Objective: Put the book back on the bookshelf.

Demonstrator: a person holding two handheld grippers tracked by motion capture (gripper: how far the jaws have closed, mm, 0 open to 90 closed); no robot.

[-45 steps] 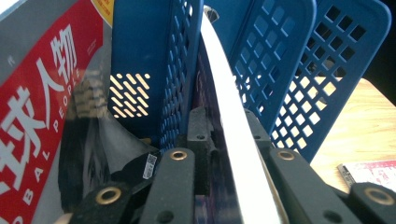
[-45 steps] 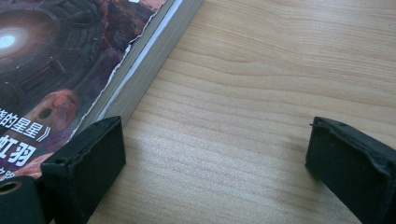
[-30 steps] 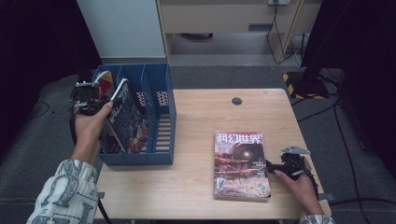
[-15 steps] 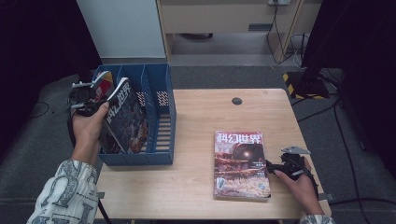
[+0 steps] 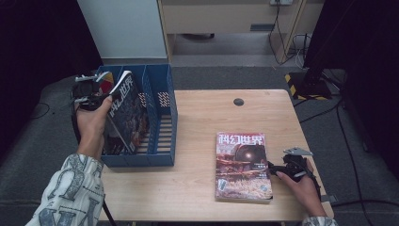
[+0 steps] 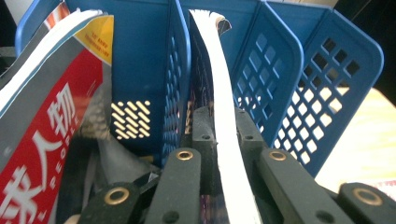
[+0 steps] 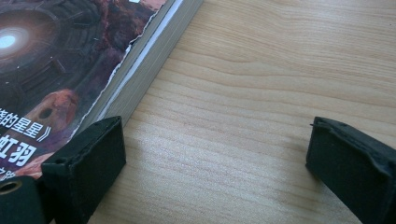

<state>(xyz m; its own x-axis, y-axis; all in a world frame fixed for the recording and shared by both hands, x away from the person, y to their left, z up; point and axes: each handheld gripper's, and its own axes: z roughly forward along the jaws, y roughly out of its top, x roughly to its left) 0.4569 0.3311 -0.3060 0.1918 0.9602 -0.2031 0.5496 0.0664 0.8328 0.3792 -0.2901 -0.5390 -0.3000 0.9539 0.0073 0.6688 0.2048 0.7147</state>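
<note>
filing step: my left gripper [image 6: 219, 140] clamps a magazine [image 5: 126, 113] over the rack [image 5: 164, 117], next lower it into a slot; right gripper [image 7: 215, 154] open beside the book [image 5: 242, 165].

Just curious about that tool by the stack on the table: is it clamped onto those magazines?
No, the right gripper has its jaws wide apart over bare table, beside the magazines.

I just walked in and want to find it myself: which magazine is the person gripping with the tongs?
Start at the blue file rack on the table's left end. The gripped magazine leans in its middle slot, pinched by the left tongs. Unlike the flat magazine lying near the right hand, it stands on edge.
</note>
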